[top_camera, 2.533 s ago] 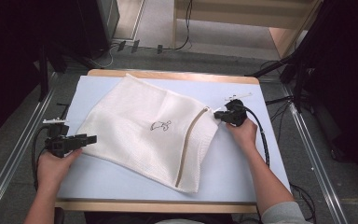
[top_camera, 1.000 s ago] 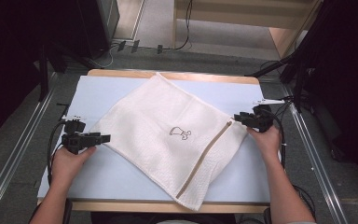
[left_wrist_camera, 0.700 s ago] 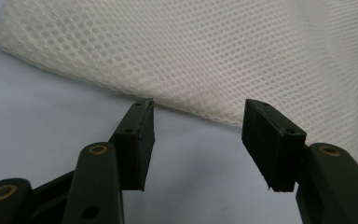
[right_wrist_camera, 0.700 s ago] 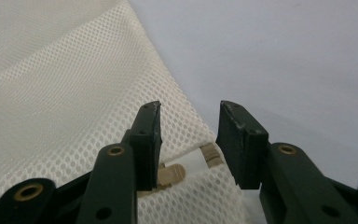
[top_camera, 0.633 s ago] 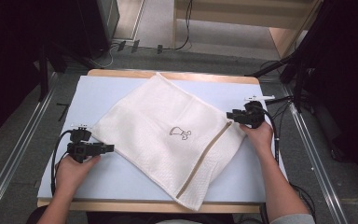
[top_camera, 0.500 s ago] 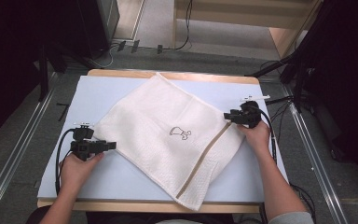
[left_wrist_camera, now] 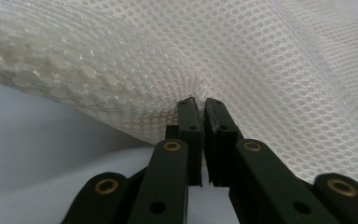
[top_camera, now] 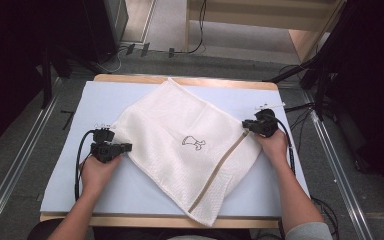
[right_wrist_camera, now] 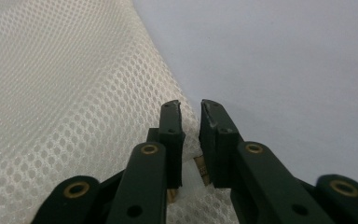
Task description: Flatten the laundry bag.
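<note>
A white mesh bag (top_camera: pixel 180 120) lies spread like a diamond on the pale blue mat (top_camera: pixel 70 165). It carries a small dark print (top_camera: pixel 194 143) and a tan zip (top_camera: pixel 220 165) running toward its near corner. My left gripper (top_camera: pixel 128 146) is shut on the bag's left corner, and in the left gripper view the mesh (left_wrist_camera: pixel 261 56) bunches over the pinched jaw tips (left_wrist_camera: pixel 200 105). At the bag's right corner, by the zip's top end, my right gripper (top_camera: pixel 246 125) holds the edge. In the right gripper view its jaws (right_wrist_camera: pixel 189 108) stand narrowly apart with mesh (right_wrist_camera: pixel 51 93) and a brass zip piece (right_wrist_camera: pixel 199 167) between them.
The mat covers a wooden table (top_camera: pixel 130 78). Metal rails (top_camera: pixel 10 175) run along the floor on both sides. Cables (top_camera: pixel 195 47) and dark equipment stand beyond the far edge. Bare mat lies near the front left and along the right edge (top_camera: pixel 290 185).
The bag first shifted to the right with the right gripper. The left gripper then came down and right to the bag's left corner and closed on it. The right gripper edged left.
</note>
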A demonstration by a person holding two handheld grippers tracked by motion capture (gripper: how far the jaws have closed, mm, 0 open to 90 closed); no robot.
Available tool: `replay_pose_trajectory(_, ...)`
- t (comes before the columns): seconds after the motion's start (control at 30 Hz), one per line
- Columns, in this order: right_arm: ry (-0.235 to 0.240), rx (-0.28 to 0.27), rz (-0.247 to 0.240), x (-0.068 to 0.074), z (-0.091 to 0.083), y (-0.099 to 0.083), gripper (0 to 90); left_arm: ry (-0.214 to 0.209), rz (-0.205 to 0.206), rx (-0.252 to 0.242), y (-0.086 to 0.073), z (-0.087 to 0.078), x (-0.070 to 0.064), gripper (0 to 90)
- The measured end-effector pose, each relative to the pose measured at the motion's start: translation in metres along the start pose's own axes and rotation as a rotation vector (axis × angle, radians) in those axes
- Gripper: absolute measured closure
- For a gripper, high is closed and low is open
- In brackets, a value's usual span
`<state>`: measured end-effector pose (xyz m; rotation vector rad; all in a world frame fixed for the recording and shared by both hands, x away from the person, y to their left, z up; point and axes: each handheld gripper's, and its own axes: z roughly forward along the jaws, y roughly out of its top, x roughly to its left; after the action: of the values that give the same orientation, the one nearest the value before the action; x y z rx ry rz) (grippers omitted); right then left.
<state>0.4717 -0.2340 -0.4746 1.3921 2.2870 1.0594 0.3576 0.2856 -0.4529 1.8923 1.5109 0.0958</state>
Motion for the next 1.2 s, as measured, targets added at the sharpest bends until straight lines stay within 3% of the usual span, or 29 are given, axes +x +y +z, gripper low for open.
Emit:
replay_pose_trajectory(0.1, 0.018, -0.003, 0.029, -0.003, -0.001, -0.001, 88.6, -0.038, -0.036, -0.006, 0.002, -0.004, 0.008, 89.7)
replay_pose_trajectory(0.33, 0.024, 0.026, 0.026, 0.000, -0.009, 0.000, 90.0, -0.026, -0.027, -0.032, 0.011, -0.013, 0.018, 89.8)
replay_pose_trajectory(0.53, 0.053, 0.047, 0.037, 0.005, -0.016, -0.004, 90.0, -0.032, -0.012, -0.047, 0.029, -0.018, 0.032, 89.8)
replay_pose_trajectory(0.67, 0.073, 0.059, 0.032, 0.013, -0.020, -0.007, 90.0, -0.029, -0.016, -0.073, 0.041, -0.021, 0.044, 89.8)
replay_pose_trajectory(0.93, 0.105, 0.076, 0.010, 0.033, -0.031, -0.024, 90.0, -0.017, -0.028, -0.043, 0.062, -0.007, 0.066, 89.5)
replay_pose_trajectory(1.07, 0.119, 0.080, -0.008, 0.044, -0.040, -0.037, 90.0, -0.012, -0.031, -0.039, 0.068, -0.001, 0.068, 89.0)
replay_pose_trajectory(1.2, 0.145, 0.080, 0.010, 0.054, -0.048, -0.051, 90.0, -0.020, -0.032, -0.054, 0.072, 0.001, 0.068, 88.3)
